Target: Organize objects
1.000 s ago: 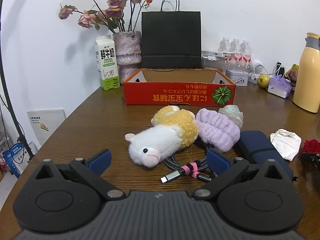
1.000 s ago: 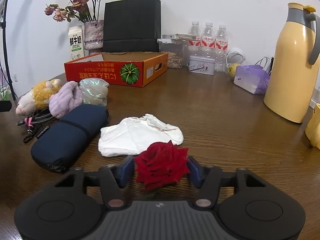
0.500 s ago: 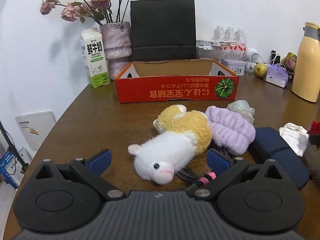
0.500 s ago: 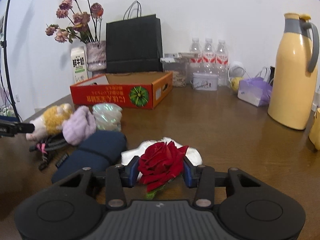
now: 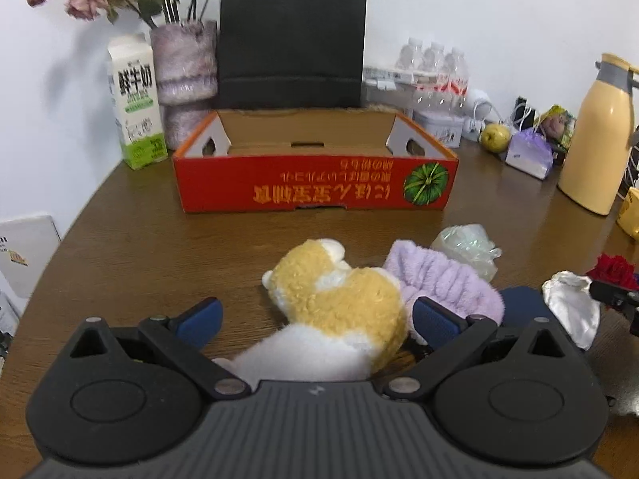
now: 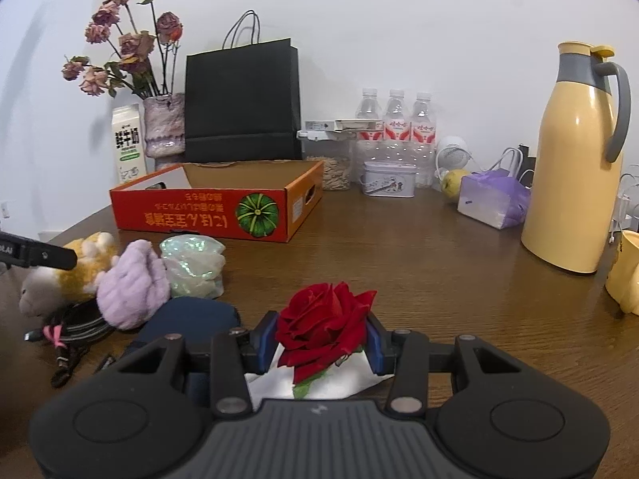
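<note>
Red cardboard box with yellow lettering and a green striped pumpkin print, plain brown inside. Yellow-and-white plush toy; lilac fluffy band beside it. Iridescent pale-green wrap. Deep red rose with a green leaf — over white crumpled paper. Navy pouch. Black paper bag. White milk carton with black characters and a green base. Mottled pink-grey vase, faded pink roses. Pale yellow flask — grey collar and handle. Brown wood-grain table. Blue pads on black grippers.
</note>
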A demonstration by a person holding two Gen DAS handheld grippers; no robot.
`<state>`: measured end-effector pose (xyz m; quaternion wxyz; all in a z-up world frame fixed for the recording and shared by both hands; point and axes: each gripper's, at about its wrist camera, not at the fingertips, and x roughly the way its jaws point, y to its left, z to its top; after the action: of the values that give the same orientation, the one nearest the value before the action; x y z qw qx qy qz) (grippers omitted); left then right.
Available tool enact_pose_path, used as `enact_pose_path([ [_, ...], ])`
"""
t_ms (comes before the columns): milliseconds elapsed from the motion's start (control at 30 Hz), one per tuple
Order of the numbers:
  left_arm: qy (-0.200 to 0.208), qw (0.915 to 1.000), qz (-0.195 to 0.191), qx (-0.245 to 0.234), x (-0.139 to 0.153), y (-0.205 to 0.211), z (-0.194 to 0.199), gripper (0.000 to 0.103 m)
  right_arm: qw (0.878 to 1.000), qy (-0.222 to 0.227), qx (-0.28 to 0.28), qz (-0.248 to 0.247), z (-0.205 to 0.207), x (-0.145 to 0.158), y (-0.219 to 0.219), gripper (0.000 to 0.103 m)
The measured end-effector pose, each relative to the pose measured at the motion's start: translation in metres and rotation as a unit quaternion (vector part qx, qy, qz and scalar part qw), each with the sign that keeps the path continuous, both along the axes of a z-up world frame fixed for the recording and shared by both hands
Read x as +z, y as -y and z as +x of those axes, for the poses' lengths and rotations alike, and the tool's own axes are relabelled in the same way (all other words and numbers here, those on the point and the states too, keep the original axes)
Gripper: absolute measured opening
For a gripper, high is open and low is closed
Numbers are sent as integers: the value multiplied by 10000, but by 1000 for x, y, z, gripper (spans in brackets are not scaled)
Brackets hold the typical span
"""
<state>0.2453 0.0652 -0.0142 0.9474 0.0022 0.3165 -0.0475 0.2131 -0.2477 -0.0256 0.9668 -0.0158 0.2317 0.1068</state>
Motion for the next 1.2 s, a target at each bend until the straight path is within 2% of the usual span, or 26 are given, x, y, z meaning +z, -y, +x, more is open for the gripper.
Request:
enact_pose_path([
  [133,-151,9995,-282,-44,-13,-5,7,103,9999,44,-136,-44,3,-4,0,42],
  [233,-122,9991,-406,-69,-19,-9,6,103,9999,35,-120,-7,5,-5,-1,42],
  [300,-90,9986,-504,-127,-21,-10,4,96,10000,33,-86,4,6,-5,-1,42],
  [367,-63,9982,-563,-212,-21,-10,1,83,10000,30,-65,14,6,-5,-1,42],
  [533,36,9982,-548,-234,-22,-4,-8,70,10000,14,-38,1,6,-5,-2,42],
  [633,165,9977,-638,-127,-19,-5,-17,66,10000,29,-17,-16,5,-6,-3,42],
  [867,435,9965,-674,241,-9,-9,-43,65,9999,110,89,-28,2,-4,-6,42],
  [1200,748,9939,-629,502,12,-10,-66,65,9978,291,585,99,-6,9,-27,42],
])
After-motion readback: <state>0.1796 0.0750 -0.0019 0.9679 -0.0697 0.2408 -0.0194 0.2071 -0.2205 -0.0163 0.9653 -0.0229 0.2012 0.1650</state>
